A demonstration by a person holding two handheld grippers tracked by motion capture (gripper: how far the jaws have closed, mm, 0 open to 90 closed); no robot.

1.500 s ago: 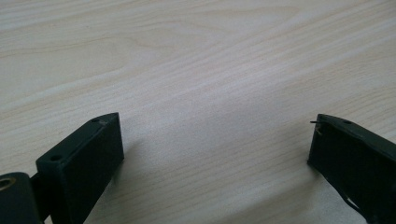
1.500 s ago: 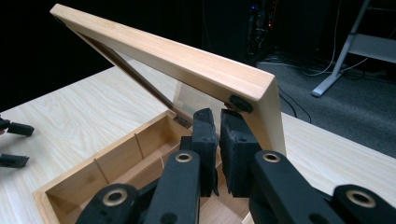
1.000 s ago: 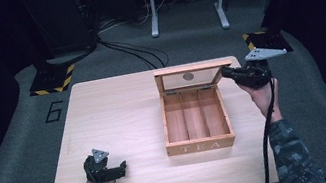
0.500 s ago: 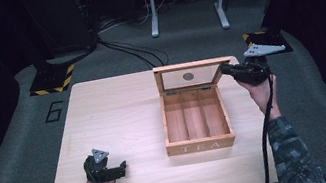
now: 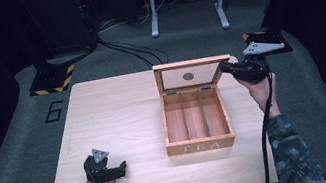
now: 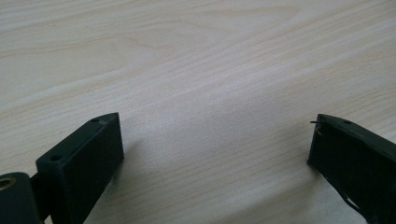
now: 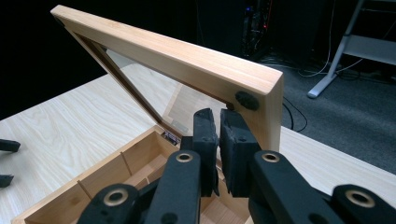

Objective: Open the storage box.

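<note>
Wooden tea box (image 5: 196,123) open, three compartments bare.

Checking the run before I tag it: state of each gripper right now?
Left gripper: open, nothing between its jaws, low over the table.
Right gripper: shut, holding nothing, jaws at the corner of the raised lid of the tea box.
</note>
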